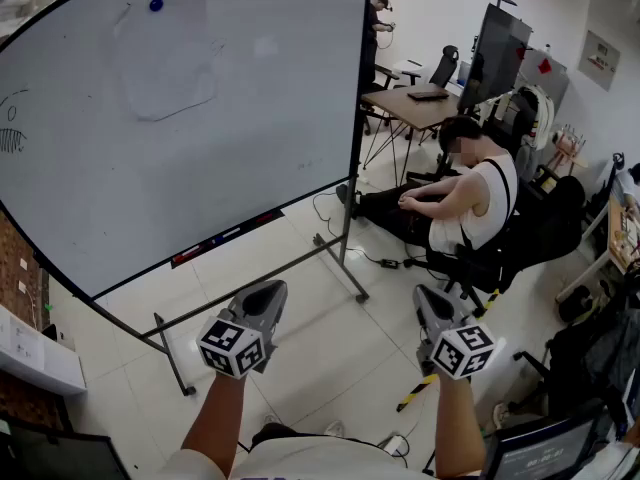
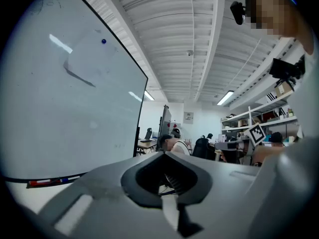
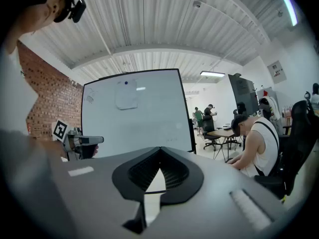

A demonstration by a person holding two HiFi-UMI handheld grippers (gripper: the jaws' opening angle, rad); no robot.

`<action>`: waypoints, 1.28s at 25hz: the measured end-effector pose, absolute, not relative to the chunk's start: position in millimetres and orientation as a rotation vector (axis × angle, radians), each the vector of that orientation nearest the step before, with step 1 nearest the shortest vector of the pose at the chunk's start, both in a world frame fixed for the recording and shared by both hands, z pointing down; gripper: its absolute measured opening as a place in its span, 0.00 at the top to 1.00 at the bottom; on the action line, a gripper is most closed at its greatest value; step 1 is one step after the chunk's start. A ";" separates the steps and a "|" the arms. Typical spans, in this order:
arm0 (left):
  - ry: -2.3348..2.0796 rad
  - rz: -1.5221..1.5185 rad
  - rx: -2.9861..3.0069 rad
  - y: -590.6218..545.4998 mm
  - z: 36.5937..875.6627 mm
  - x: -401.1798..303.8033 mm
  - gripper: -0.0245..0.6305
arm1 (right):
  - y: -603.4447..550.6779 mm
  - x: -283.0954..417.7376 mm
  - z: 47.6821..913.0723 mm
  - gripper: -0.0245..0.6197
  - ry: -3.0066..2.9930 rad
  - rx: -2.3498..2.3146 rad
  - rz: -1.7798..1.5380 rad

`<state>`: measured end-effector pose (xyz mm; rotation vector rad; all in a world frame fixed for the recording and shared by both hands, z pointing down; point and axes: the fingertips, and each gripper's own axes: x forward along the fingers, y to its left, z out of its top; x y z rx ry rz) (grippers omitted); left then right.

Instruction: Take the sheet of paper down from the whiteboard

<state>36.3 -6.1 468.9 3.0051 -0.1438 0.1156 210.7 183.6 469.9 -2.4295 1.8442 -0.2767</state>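
A white sheet of paper (image 1: 165, 53) hangs high on the whiteboard (image 1: 250, 138), pinned by a blue magnet (image 1: 156, 5) at its top. The sheet (image 2: 89, 59) also shows in the left gripper view and, small, as the sheet (image 3: 126, 98) in the right gripper view. My left gripper (image 1: 262, 296) is held low in front of the board's stand, shut and empty. My right gripper (image 1: 432, 303) is level beside it, also shut with nothing in it. Both are well below and away from the paper.
The whiteboard stands on a black wheeled frame (image 1: 345, 268) with a marker tray (image 1: 225, 238). A seated person (image 1: 470, 203) is to the right, near a desk (image 1: 420, 103) and a monitor (image 1: 490, 53). Cables lie on the tiled floor; a brick wall (image 3: 45, 103) is left.
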 end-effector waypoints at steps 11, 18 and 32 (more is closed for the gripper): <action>-0.295 0.012 3.064 -53.7 422.3 50.2 0.96 | 124.6 244.2 423.1 0.95 1.934 -2.324 -0.124; -0.358 -0.047 3.059 -112.5 414.9 80.2 0.96 | 56.9 273.5 411.2 0.95 2.020 -2.307 -0.090; -0.721 -0.113 3.068 -288.4 368.9 53.2 0.96 | -160.9 271.9 352.6 0.95 2.249 -2.053 0.041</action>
